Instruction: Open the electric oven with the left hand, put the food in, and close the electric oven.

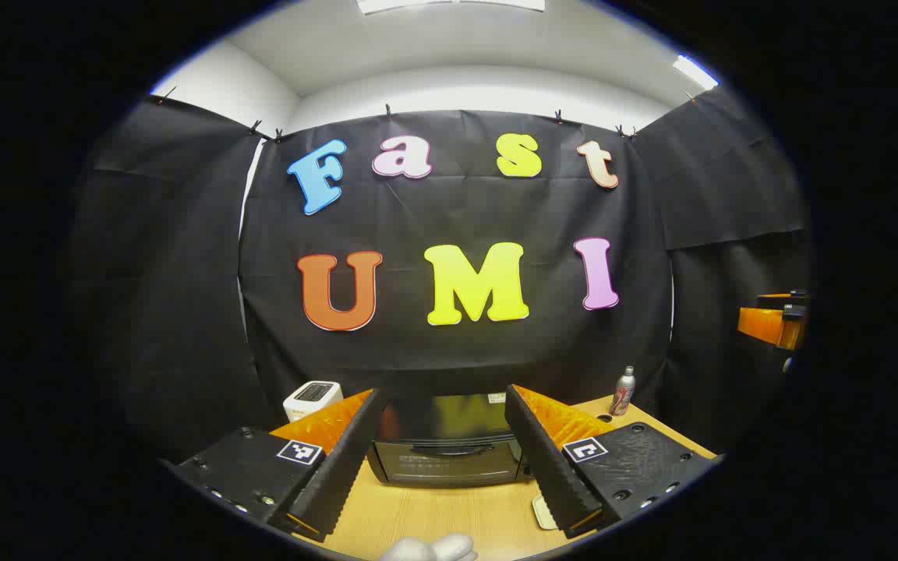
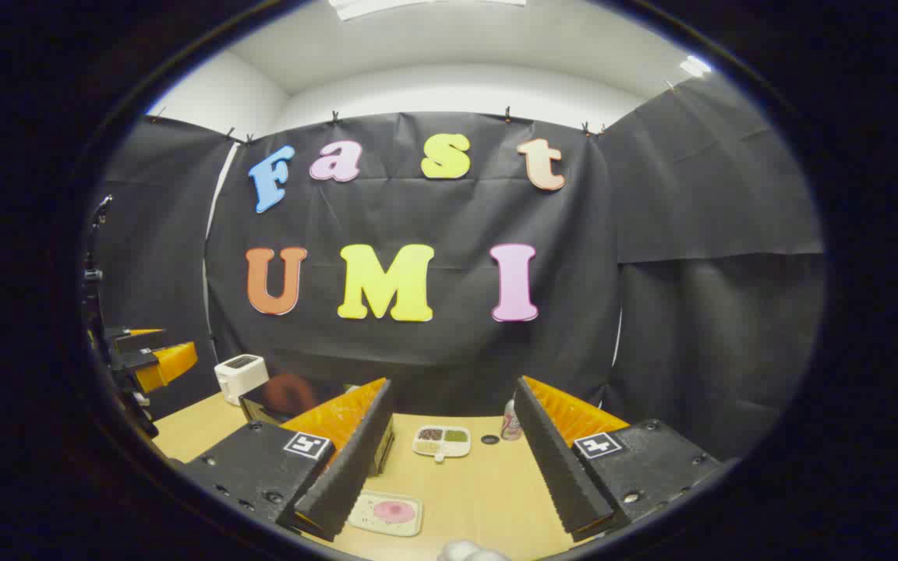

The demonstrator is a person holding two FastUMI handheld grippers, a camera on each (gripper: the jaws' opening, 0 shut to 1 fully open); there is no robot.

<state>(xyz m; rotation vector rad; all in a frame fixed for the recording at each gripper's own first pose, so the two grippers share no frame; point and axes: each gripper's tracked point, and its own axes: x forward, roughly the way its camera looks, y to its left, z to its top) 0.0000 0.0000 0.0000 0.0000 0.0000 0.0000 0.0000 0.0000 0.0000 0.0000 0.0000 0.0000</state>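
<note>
The black electric oven (image 1: 449, 452) stands on the wooden table straight ahead of my left gripper (image 1: 444, 391), its glass door closed and the handle bar across the front. My left gripper is open and hangs short of the oven, holding nothing. In the right gripper view a pale rectangular plate with a round pink piece of food (image 2: 387, 512) lies on the table just below the left finger of my right gripper (image 2: 454, 382), which is open and empty. A corner of the oven (image 2: 262, 405) shows behind that finger.
A white toaster (image 1: 312, 399) stands left of the oven, a drink can (image 1: 624, 391) to its right. A small divided dish (image 2: 441, 440) and the can (image 2: 510, 421) sit mid-table. Something white (image 1: 429, 549) lies at the table's near edge.
</note>
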